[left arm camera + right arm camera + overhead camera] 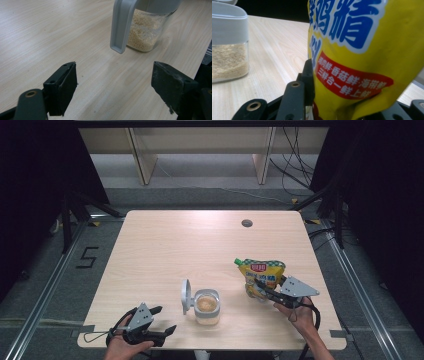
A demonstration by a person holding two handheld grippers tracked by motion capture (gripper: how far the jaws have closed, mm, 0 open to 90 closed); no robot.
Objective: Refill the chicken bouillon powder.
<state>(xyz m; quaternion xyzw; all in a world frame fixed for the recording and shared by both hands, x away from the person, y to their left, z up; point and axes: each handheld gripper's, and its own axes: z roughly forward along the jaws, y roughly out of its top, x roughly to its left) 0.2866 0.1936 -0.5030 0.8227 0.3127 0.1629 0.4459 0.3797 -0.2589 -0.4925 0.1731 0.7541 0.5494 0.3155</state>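
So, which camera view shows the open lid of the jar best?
The high view: the jar stands whole, its grey lid flipped up at its left. The left gripper view shows the lid edge-on, cut off at the top. The right gripper view catches a small corner of it.

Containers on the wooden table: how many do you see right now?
2. A clear jar of beige granules, grey flip lid open, stands near the front edge; a yellow spouted pouch sits to its right, between the right gripper jaws.
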